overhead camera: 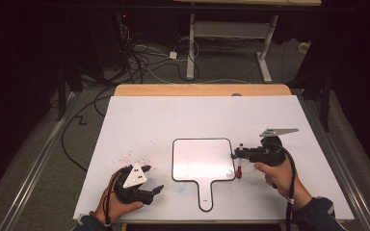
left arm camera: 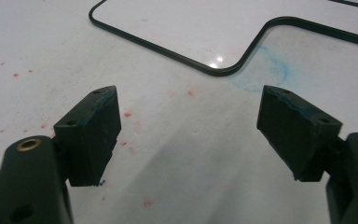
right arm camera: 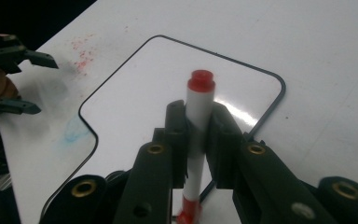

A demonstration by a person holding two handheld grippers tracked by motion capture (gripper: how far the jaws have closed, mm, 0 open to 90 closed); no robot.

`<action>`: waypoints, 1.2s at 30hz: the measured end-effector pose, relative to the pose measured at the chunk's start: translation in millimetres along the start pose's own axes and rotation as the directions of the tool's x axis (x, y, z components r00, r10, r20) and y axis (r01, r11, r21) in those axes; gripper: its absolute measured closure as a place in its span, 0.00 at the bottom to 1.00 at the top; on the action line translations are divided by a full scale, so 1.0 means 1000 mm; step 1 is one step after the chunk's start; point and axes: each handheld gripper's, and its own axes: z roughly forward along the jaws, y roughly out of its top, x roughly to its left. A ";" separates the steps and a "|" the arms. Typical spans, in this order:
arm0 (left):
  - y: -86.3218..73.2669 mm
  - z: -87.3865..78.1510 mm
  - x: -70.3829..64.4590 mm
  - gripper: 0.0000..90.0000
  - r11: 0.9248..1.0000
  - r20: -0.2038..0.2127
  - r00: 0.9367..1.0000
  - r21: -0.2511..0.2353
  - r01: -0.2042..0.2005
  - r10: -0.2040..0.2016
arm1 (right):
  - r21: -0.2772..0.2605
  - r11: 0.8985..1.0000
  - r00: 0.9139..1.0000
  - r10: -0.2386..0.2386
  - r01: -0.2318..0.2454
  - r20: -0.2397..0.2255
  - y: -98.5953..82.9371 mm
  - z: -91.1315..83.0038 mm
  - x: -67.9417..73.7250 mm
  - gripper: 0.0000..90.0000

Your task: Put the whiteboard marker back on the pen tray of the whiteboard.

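A small paddle-shaped whiteboard (overhead camera: pixel 202 161) with a dark rim lies flat in the middle of the white table, handle toward me; it is blank. My right gripper (overhead camera: pixel 240 154) is shut on a red-capped white marker (overhead camera: pixel 239 166), held upright just off the board's right edge. In the right gripper view the marker (right arm camera: pixel 198 121) stands between the jaws above the whiteboard (right arm camera: pixel 168 93). My left gripper (overhead camera: pixel 153 179) rests open at the table's front left, left of the handle. Its view shows the jaws wide apart over bare table, with the whiteboard's rim (left arm camera: pixel 214 70) ahead.
Red ink specks (overhead camera: pixel 132 156) dot the table left of the board, and a faint blue smear (left arm camera: pixel 265 70) lies by the handle's corner. The white table sheet (overhead camera: pixel 173 115) ends on a wooden strip at the back. Cables and desk legs lie on the floor beyond.
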 end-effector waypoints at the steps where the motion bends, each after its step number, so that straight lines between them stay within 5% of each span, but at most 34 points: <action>1: 0.000 0.000 0.000 0.23 1.000 0.000 1.000 0.003 0.001 -0.001 | 0.009 1.000 1.000 0.003 -0.003 -0.001 0.000 0.005 -0.002 0.89; 11: 0.001 0.002 -0.001 0.23 1.000 0.004 1.000 0.006 -0.007 0.007 | 0.003 0.998 0.996 0.063 -0.063 0.056 -0.006 0.043 -0.026 0.81; 20: 0.001 0.002 -0.002 0.23 1.000 0.001 1.000 0.020 -0.018 0.018 | 0.011 1.000 0.983 -0.029 0.027 0.179 -0.007 0.052 -0.027 0.73; 23: 0.001 0.002 -0.003 0.23 1.000 0.001 1.000 0.021 -0.020 0.020 | 0.015 1.000 0.982 -0.022 0.019 0.188 -0.008 0.055 -0.028 0.73; 28: 0.001 0.002 -0.004 0.23 1.000 0.001 1.000 0.019 -0.023 0.023 | 0.025 0.998 0.967 -0.069 0.065 0.244 -0.009 0.055 -0.028 0.72; 36: 0.001 0.001 -0.004 0.23 1.000 0.002 1.000 0.016 -0.023 0.023 | 0.030 0.995 0.961 -0.095 0.090 0.261 -0.009 0.053 -0.027 0.69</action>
